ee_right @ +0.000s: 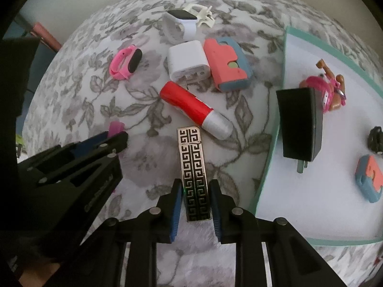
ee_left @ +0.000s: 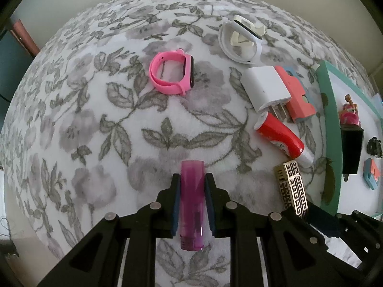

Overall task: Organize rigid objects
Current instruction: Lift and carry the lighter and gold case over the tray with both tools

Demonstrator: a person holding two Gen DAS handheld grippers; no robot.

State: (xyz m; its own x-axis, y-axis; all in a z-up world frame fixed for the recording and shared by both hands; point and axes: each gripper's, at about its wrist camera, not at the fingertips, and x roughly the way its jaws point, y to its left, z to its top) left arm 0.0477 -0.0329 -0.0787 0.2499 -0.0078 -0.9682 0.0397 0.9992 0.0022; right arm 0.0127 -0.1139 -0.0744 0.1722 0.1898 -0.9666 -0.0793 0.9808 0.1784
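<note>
At lower centre of each wrist view, one lighter is clamped.
Purple lighter (ee_left: 192, 205) is held by left gripper (ee_left: 192, 203), patterned metal lighter (ee_right: 194, 174) by right gripper (ee_right: 195, 205); both judged stiff, slippery, best gripped mid-body.

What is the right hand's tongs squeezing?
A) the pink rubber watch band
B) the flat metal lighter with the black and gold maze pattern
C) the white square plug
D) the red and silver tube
B: in the right wrist view the right tongs have their blue pads closed on the flat metal lighter with the black and gold maze pattern.
</note>
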